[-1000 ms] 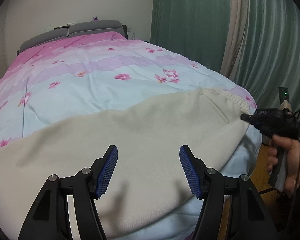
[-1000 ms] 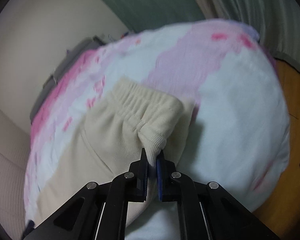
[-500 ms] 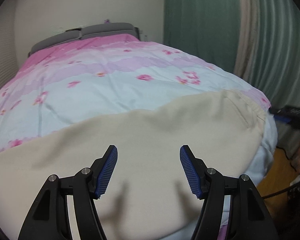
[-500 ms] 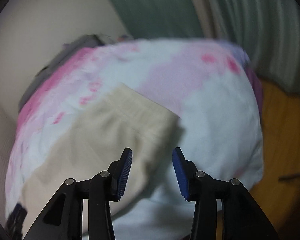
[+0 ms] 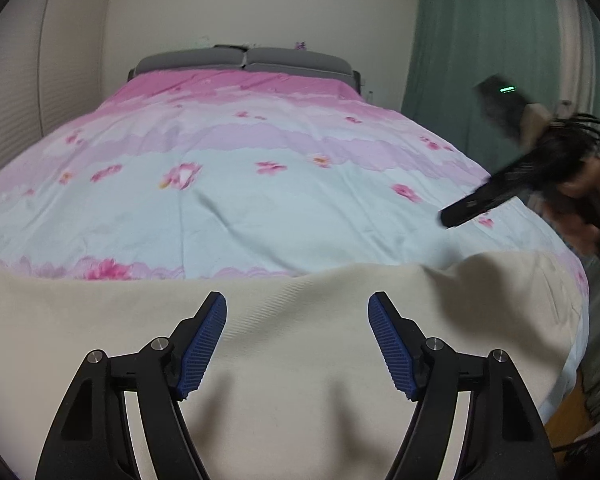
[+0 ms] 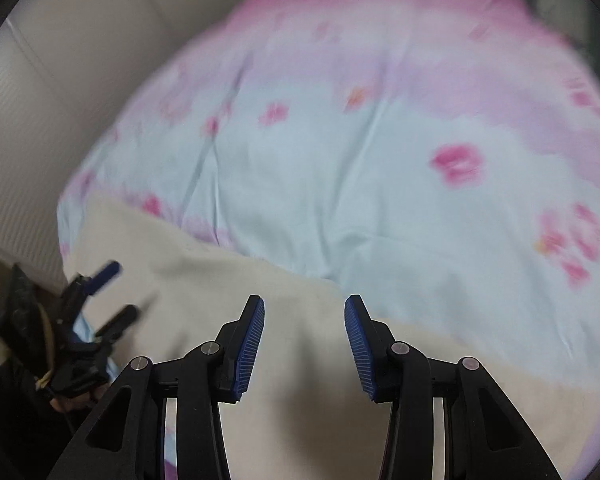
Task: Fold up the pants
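Cream pants (image 5: 300, 344) lie flat across the near end of a bed, and they also show in the right wrist view (image 6: 300, 316). My left gripper (image 5: 297, 346) is open and empty, hovering just above the pants' middle. My right gripper (image 6: 304, 350) is open and empty above the pants near their far edge. In the left wrist view the right gripper (image 5: 500, 196) appears blurred at the right, above the bed. In the right wrist view the left gripper (image 6: 100, 300) appears at the left over the pants' end.
The bed has a pink and light blue floral duvet (image 5: 240, 168) and a grey headboard (image 5: 244, 58). Green curtains (image 5: 480, 40) hang to the right. A white wall (image 6: 60, 80) runs along the bed's left side. Wooden floor (image 5: 568, 420) shows at the lower right.
My right gripper has let go of the pants' waistband, opened, and swung left over the bed. The pants have dropped flat. My left gripper stayed open and turned toward the headboard.
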Demonstrator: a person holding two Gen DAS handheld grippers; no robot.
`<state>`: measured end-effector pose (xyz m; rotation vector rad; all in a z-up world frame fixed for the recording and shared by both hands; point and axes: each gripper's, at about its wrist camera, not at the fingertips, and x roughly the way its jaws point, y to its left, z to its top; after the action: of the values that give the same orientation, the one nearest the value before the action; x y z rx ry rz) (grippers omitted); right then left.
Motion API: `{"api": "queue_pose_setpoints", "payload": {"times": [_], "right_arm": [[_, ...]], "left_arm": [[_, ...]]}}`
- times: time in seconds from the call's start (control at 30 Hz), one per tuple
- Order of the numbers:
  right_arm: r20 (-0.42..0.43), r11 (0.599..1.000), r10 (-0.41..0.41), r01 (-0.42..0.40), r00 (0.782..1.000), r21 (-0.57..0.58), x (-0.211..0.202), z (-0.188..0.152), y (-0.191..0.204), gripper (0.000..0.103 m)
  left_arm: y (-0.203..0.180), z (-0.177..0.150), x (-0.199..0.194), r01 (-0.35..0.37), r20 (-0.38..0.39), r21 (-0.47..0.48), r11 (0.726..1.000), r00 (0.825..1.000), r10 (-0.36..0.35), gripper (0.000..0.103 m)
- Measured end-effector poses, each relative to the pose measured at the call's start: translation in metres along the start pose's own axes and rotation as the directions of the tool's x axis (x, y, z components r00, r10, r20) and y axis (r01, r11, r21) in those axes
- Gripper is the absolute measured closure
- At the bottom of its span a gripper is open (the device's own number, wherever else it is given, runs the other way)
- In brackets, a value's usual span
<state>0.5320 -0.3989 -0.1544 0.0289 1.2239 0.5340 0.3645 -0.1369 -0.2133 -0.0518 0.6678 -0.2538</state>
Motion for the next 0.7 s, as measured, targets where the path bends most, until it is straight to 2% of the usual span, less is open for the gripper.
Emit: {"api": "queue_pose_setpoints", "payload": {"times": [0.07, 0.1, 0.13, 0.17, 0.2, 0.23, 0.3, 0.33, 0.37, 0.4, 0.47, 0.57, 0.6, 0.7], "right_arm": [[-0.110, 1.000, 0.027, -0.027, 0.994, -0.001, 0.030, 0.023, -0.008, 0.060], [-0.189, 0.998, 0.070, -0.070, 0.980, 0.004, 0.049, 0.035, -0.012, 0.060], [-0.289, 0.994, 0.100, -0.106, 0.952, -0.003, 0.071, 0.042, -0.014, 0.060], [-0.348, 0.994, 0.097, -0.112, 0.932, -0.021, 0.081, 0.038, -0.010, 0.060], [-0.435, 0.992, 0.064, -0.103, 0.898, -0.068, 0.100, 0.037, -0.008, 0.060], [-0.470, 0.990, 0.059, -0.111, 0.881, -0.083, 0.109, 0.032, -0.007, 0.060], [-0.535, 0.985, 0.115, -0.164, 0.837, -0.045, 0.129, 0.027, -0.011, 0.060], [-0.540, 0.984, 0.127, -0.175, 0.832, -0.038, 0.133, 0.027, -0.012, 0.061], [-0.542, 0.980, 0.142, -0.195, 0.828, -0.040, 0.133, 0.025, -0.010, 0.076], [-0.544, 0.974, 0.155, -0.219, 0.825, -0.054, 0.132, 0.023, -0.006, 0.083], [-0.526, 0.969, 0.111, -0.209, 0.843, -0.131, 0.124, 0.016, 0.004, 0.087], [-0.450, 0.946, -0.026, -0.123, 0.893, -0.299, 0.105, 0.004, 0.031, 0.090], [-0.416, 0.919, -0.085, -0.090, 0.905, -0.384, 0.098, -0.006, 0.047, 0.090], [-0.275, 0.795, -0.256, 0.040, 0.927, -0.605, 0.086, -0.044, 0.090, 0.091]], "left_arm": [[0.005, -0.001, 0.006, 0.006, -0.009, -0.015, 1.000, 1.000, -0.006, 0.030], [0.006, -0.002, 0.009, 0.008, -0.011, -0.016, 1.000, 1.000, -0.008, 0.030], [0.007, -0.003, 0.012, 0.013, -0.014, -0.016, 1.000, 1.000, -0.013, 0.030], [0.008, -0.004, 0.014, 0.015, -0.017, -0.013, 1.000, 1.000, -0.015, 0.030], [0.008, -0.005, 0.016, 0.017, -0.021, -0.009, 1.000, 1.000, -0.017, 0.030], [0.009, -0.006, 0.018, 0.018, -0.025, -0.007, 1.000, 1.000, -0.018, 0.030], [0.011, -0.008, 0.021, 0.022, -0.028, -0.010, 1.000, 0.999, -0.022, 0.030], [0.012, -0.008, 0.021, 0.023, -0.030, -0.012, 1.000, 0.999, -0.024, 0.030], [0.013, -0.009, 0.022, 0.026, -0.029, -0.013, 1.000, 0.999, -0.026, 0.030], [0.014, -0.009, 0.021, 0.024, -0.026, -0.013, 1.000, 0.999, -0.024, 0.030], [0.015, -0.010, 0.020, 0.023, -0.020, -0.013, 1.000, 1.000, -0.023, 0.030], [0.015, -0.010, 0.019, 0.022, -0.013, -0.010, 1.000, 1.000, -0.022, 0.030], [0.015, -0.010, 0.018, 0.021, -0.010, -0.006, 1.000, 1.000, -0.021, 0.030], [0.013, -0.012, 0.013, 0.019, -0.002, 0.005, 1.000, 1.000, -0.019, 0.030]]}}
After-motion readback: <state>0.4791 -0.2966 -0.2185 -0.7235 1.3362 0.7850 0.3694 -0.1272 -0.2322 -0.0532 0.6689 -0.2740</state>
